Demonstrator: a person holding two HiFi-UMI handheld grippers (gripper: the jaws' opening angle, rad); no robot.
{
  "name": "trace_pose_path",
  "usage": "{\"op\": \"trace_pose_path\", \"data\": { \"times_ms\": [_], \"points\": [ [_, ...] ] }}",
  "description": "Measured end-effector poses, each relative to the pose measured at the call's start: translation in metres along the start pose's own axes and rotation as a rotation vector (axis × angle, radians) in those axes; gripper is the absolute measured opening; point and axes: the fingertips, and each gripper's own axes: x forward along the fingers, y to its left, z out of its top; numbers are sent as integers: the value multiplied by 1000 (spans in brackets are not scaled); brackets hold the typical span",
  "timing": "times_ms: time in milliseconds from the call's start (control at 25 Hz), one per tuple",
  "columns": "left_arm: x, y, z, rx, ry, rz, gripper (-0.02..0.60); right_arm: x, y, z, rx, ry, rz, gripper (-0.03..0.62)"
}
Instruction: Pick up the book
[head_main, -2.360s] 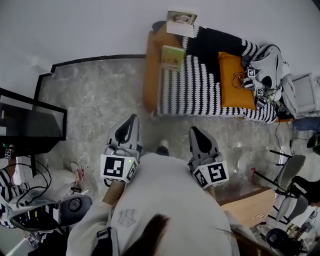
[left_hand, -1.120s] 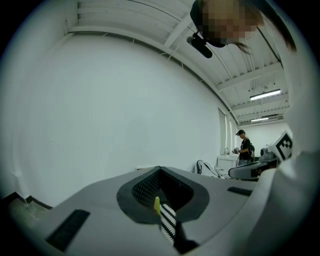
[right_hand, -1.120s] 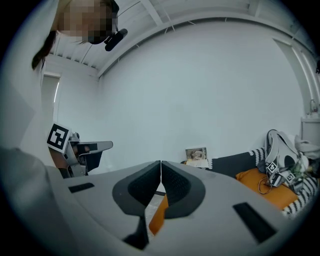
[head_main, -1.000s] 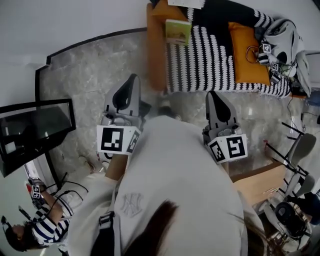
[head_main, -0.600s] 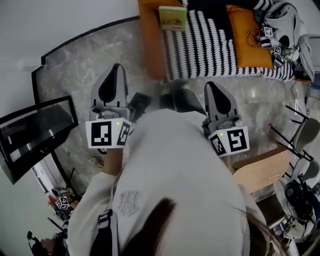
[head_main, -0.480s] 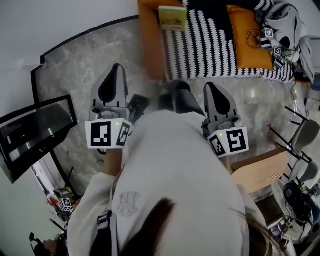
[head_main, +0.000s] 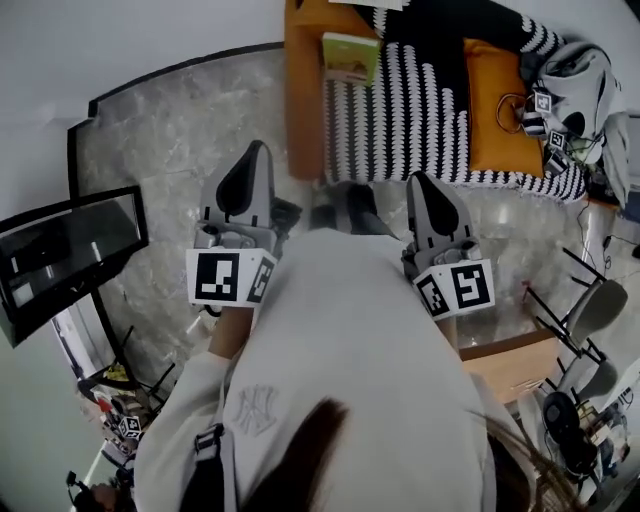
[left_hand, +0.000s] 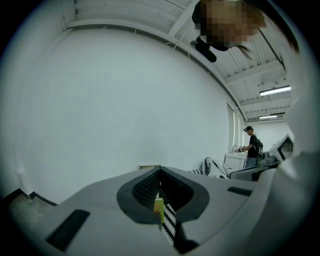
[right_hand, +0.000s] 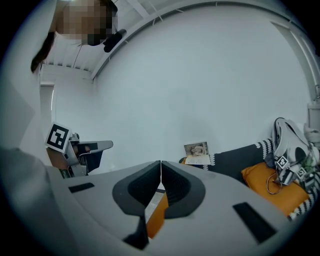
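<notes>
The book (head_main: 349, 57), green-covered, lies on the black-and-white striped blanket (head_main: 410, 95) of an orange sofa (head_main: 303, 95), near its left end. My left gripper (head_main: 257, 150) is held over the marble floor, short of the sofa's front, shut and empty. Through the slit below its closed tips (left_hand: 160, 170) the book (left_hand: 158, 206) shows as a green sliver. My right gripper (head_main: 422, 180) is level with it, just in front of the sofa's edge; its jaws (right_hand: 161, 162) are shut on nothing.
An orange cushion (head_main: 490, 105) and a black-and-white bag (head_main: 575, 85) lie on the sofa's right part. A picture (right_hand: 197, 151) leans on the wall behind. A black screen (head_main: 60, 255) stands at the left, a wooden box (head_main: 510, 365) and chairs (head_main: 590, 310) at the right.
Both grippers have been carried forward toward the sofa as the person walks. Their jaws have stayed shut and the book has not moved.
</notes>
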Motion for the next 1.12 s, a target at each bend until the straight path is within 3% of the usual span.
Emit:
{"op": "trace_pose_path", "data": {
  "times_ms": [440, 720, 920, 1120],
  "points": [
    [46, -39, 7, -18, -37, 67, 9, 14, -66, 28, -28, -10, 70, 21],
    [57, -50, -4, -31, -1, 108, 9, 19, -84, 26, -17, 18, 109, 21],
    [69, -43, -5, -29, 32, 114, 9, 30, -91, 25, 11, 35, 105, 21],
    [94, -34, -1, -25, 37, 69, 9, 49, -96, 31, 20, 30, 76, 21]
  ]
}}
